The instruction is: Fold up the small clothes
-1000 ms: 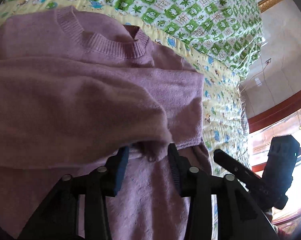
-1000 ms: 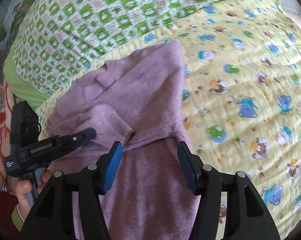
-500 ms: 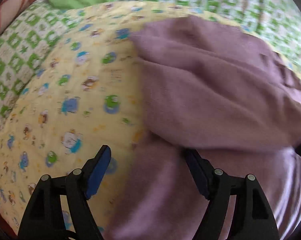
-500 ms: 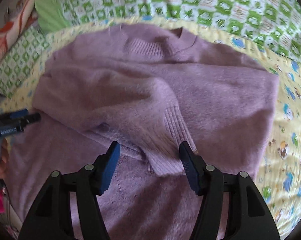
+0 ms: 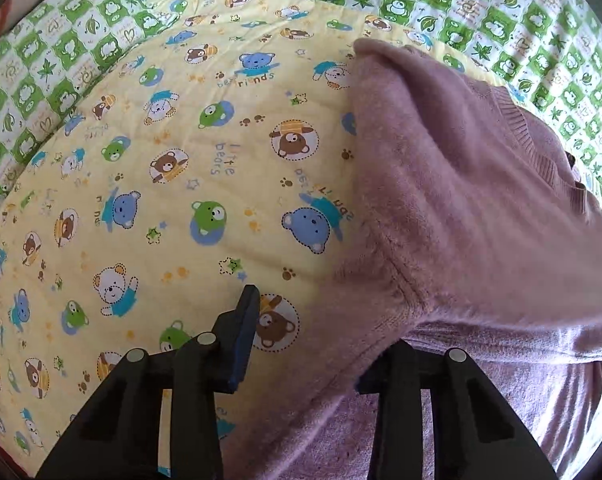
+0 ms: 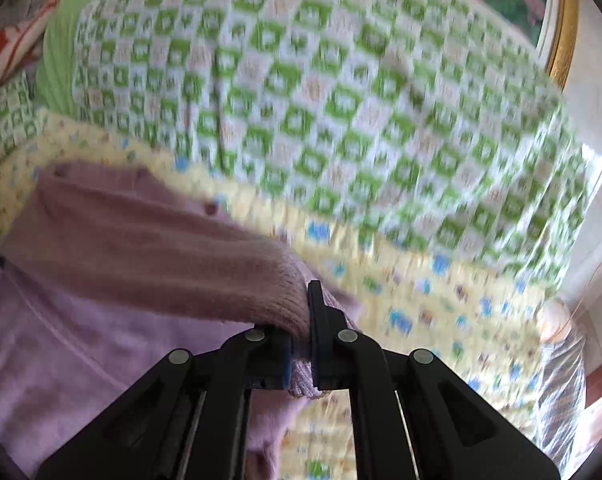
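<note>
A mauve knitted sweater [image 5: 461, 208] lies on a yellow bear-print quilt [image 5: 161, 200], a sleeve folded across its body. My left gripper [image 5: 313, 344] is open at the sweater's left side edge; its right finger is partly hidden under the fabric, its left finger over bare quilt. In the right wrist view my right gripper [image 6: 301, 336] is shut on the ribbed cuff [image 6: 293, 312] of the sweater's sleeve [image 6: 161, 248] and holds it raised above the body of the sweater [image 6: 61, 352].
A green-and-white checked blanket [image 6: 301, 100] is heaped behind the quilt and also shows in the left wrist view [image 5: 501, 12]. A gold-framed picture [image 6: 557, 40] and pale wall stand at the far right. A checked pillow [image 5: 41, 80] lies at the left.
My right gripper has closed on the sleeve cuff and lifted it, swinging right. My left gripper has settled at the sweater's left edge, still open.
</note>
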A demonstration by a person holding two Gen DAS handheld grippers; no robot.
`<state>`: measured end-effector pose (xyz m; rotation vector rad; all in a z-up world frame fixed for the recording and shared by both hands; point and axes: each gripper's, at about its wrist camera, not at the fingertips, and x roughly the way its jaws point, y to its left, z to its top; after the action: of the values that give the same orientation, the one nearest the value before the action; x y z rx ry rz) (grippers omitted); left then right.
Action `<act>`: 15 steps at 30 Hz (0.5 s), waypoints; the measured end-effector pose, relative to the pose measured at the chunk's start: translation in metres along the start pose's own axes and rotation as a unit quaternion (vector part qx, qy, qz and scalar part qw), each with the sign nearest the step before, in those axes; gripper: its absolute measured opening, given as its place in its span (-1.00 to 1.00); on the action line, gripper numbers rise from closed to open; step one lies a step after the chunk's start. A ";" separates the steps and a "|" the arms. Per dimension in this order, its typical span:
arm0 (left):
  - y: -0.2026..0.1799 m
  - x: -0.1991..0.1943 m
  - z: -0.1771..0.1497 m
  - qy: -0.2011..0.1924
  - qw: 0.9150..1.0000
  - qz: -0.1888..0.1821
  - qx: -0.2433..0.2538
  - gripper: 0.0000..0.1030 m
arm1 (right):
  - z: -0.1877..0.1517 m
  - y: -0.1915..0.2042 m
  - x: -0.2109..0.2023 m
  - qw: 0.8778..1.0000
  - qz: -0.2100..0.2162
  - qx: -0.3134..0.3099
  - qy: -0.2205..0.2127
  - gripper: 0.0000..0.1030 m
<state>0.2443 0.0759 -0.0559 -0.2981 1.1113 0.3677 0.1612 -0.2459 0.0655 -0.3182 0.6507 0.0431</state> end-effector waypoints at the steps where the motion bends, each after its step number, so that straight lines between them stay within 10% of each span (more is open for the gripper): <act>1: 0.002 0.001 0.001 0.002 1.000 -0.004 -0.006 -0.26 | -0.014 0.002 0.011 1.000 0.003 -0.005 0.022 -0.86; 10: 0.073 0.014 0.008 0.037 0.975 -0.134 -0.173 -0.30 | -0.060 0.037 0.029 0.997 0.043 -0.012 0.069 -0.85; 15: 0.087 0.017 0.002 0.046 0.962 -0.170 -0.209 -0.31 | -0.075 0.039 0.036 0.994 0.054 -0.009 0.096 -0.40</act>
<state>0.2153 0.1572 -0.0748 -0.8763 1.0424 0.2799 0.1406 -0.2342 -0.0232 -0.3058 0.8589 0.1220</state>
